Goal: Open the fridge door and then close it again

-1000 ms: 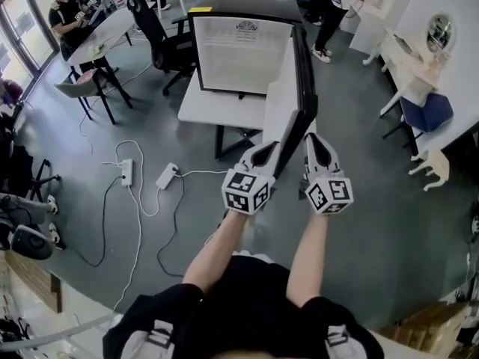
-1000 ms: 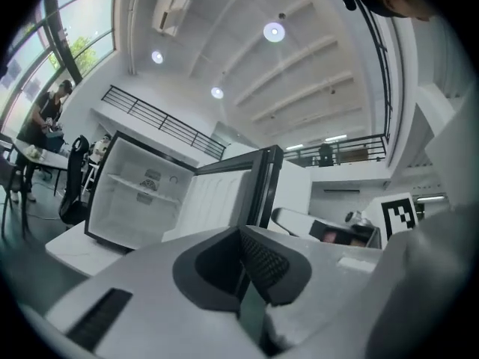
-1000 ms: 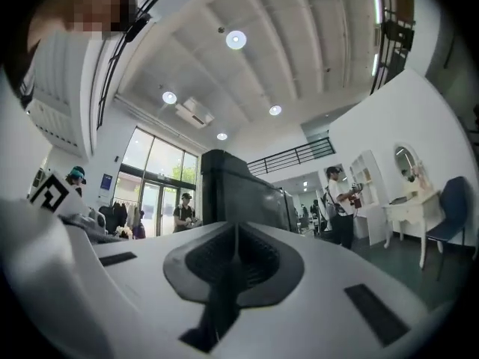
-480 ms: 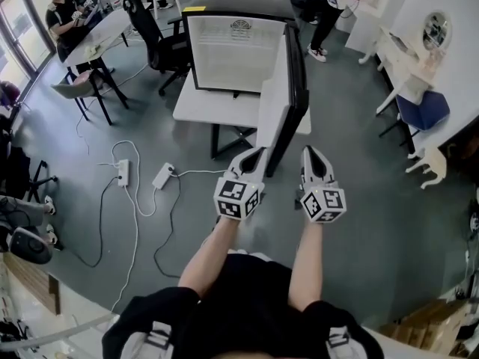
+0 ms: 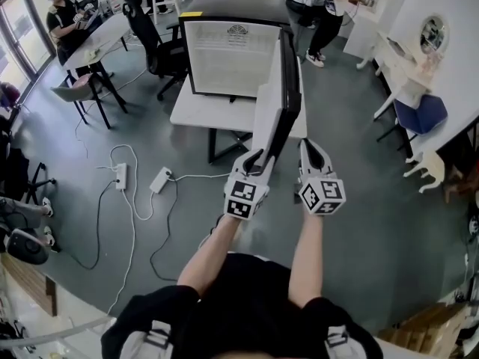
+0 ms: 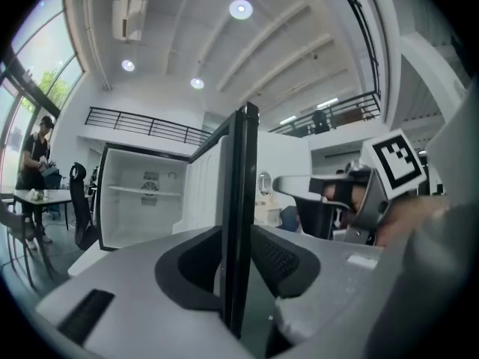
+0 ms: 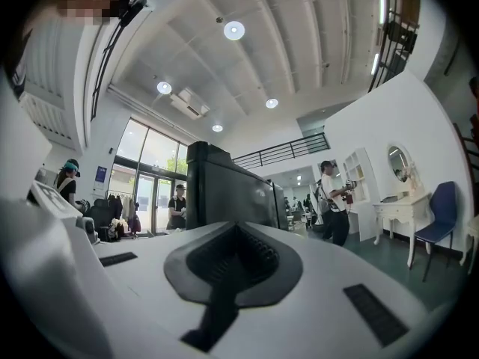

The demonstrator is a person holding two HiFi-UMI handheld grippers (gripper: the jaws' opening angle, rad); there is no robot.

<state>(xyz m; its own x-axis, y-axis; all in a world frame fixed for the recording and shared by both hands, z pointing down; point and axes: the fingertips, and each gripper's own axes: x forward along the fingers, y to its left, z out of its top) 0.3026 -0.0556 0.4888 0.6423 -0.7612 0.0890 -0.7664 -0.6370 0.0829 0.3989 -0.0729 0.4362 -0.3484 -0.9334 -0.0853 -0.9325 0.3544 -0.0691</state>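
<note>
Jaws on my left claw have just been parting, and they now stand about half wide with the near edge of the fridge door running up between them. In the left gripper view a sliver of gap shows at the left pad. The right pad is harder to read, so I judge that I straddle the edge rather than pinch it. My right claw is closed tight with nothing in it, and it hovers just beside the dark outer face on the right side of the door. The fridge sits on a white table at the far middle of the room, its pale inside bare to view. Its door is swung out toward me, edge-on, much as it stood a second ago. So the opening half looks done, and letting go reads to me as the turn toward closing. I could take a fresh hold of the edge with the left claw, or push the door back toward the cabinet from its outer face.
</note>
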